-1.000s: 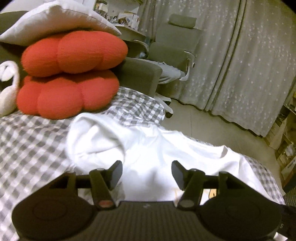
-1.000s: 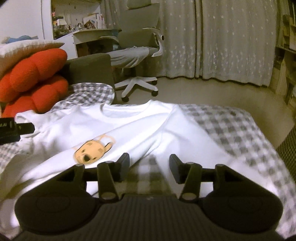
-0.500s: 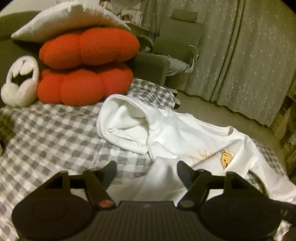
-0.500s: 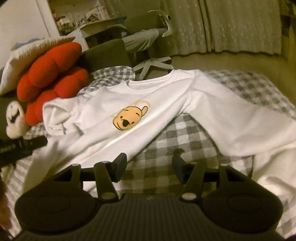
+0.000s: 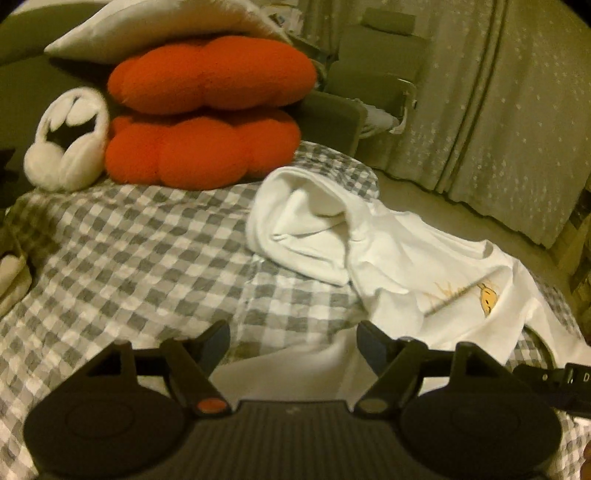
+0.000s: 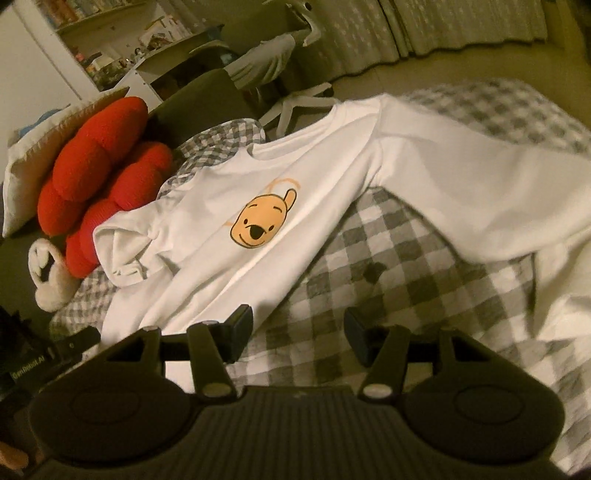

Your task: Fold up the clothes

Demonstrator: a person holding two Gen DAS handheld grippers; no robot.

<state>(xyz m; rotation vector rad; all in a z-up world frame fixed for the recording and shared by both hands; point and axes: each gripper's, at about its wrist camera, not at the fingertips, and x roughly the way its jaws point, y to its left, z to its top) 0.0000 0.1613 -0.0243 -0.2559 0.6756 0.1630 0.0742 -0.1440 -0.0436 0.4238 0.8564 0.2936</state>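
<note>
A white long-sleeved shirt (image 6: 295,192) with a yellow bear face (image 6: 262,221) lies spread on the grey checked bedspread (image 6: 406,266). One sleeve stretches right (image 6: 480,199); the other is bunched up near the red cushions (image 6: 125,247). In the left wrist view the shirt (image 5: 388,258) lies ahead and right, its bunched sleeve (image 5: 306,225) nearest the cushions. My left gripper (image 5: 291,341) is open and empty, above the bedspread and the shirt's near edge. My right gripper (image 6: 297,328) is open and empty, over the bedspread beside the shirt's lower body.
Two red cushions (image 5: 207,122) are stacked under a white pillow (image 5: 159,26) at the back of the bed, with a white plush (image 5: 66,147) beside them. An office chair (image 6: 280,62), desk and curtains (image 5: 498,110) stand beyond the bed.
Both grippers have pulled back and risen from the shirt, so more of the bedspread and shirt shows. The right view has tilted. Both stay open.
</note>
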